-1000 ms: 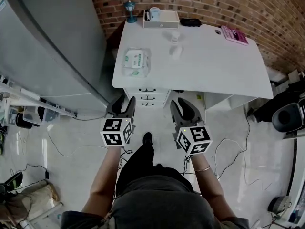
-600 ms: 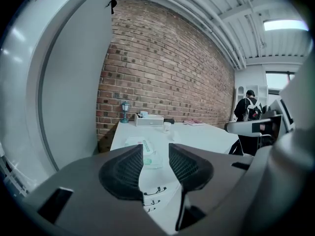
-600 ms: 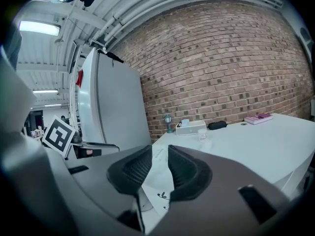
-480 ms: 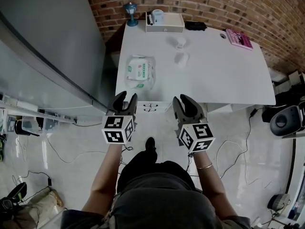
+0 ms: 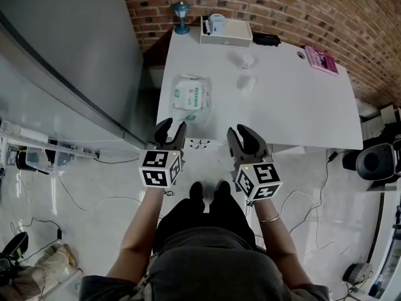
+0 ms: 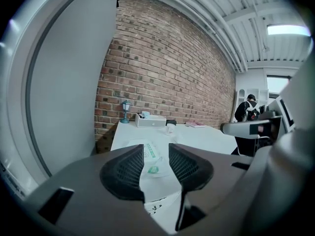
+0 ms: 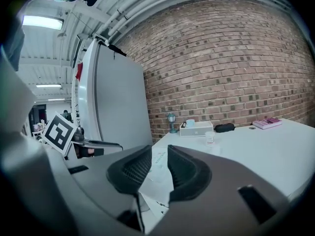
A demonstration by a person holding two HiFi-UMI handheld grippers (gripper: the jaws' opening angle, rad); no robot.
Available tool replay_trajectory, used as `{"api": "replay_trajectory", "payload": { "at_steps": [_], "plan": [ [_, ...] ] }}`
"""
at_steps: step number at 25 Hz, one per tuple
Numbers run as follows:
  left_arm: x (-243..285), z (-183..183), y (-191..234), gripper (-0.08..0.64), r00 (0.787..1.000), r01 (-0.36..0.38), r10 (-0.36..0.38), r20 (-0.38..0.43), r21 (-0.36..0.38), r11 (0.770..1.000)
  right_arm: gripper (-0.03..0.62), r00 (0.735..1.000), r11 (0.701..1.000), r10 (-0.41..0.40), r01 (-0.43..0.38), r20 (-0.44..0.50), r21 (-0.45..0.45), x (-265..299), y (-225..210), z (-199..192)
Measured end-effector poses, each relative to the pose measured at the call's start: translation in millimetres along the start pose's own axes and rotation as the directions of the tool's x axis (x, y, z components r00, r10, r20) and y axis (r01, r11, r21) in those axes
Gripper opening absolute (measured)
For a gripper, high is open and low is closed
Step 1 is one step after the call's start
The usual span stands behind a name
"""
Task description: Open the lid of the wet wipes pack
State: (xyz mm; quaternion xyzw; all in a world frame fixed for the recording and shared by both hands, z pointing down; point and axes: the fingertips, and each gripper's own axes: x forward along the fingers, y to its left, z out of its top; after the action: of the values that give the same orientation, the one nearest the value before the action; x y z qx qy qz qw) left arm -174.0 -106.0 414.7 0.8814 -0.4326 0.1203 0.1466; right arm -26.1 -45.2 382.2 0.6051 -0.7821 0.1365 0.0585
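The wet wipes pack (image 5: 190,96), white with green print, lies flat at the near left of the white table (image 5: 301,105), its lid down. My left gripper (image 5: 171,130) hovers open just short of the table's front edge, in line with the pack, which shows between its fingers in the left gripper view (image 6: 150,154). My right gripper (image 5: 242,137) floats open at the same edge, to the right of the pack; its jaws have just been opening a little with nothing between them. The pack's corner (image 7: 158,157) shows past its jaws.
At the table's back stand a white box (image 5: 226,31) with a cup, a blue lamp ornament (image 5: 182,9) and a black case (image 5: 267,39). Two small clear cups (image 5: 248,83) sit mid-table, a pink book (image 5: 321,60) far right. A grey fridge (image 5: 62,55) is at left.
Both grippers have moved forward toward the table's front edge as the person stepped closer. The pack has not moved on the table.
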Motion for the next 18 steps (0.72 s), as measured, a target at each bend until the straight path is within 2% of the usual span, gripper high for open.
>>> {"api": "replay_trajectory", "payload": {
  "at_steps": [9,18],
  "plan": [
    [16,2,11,0.153,0.998,-0.054,0.054,-0.008,-0.019,0.998,0.106,0.997,0.996,0.08,-0.08,-0.023,-0.031,34,-6,4],
    [41,10,23,0.153,0.984,-0.178,0.177,-0.01,-0.048,0.983,0.106,0.974,0.971,0.223,-0.226,-0.044,-0.08,79,-28,19]
  ]
}}
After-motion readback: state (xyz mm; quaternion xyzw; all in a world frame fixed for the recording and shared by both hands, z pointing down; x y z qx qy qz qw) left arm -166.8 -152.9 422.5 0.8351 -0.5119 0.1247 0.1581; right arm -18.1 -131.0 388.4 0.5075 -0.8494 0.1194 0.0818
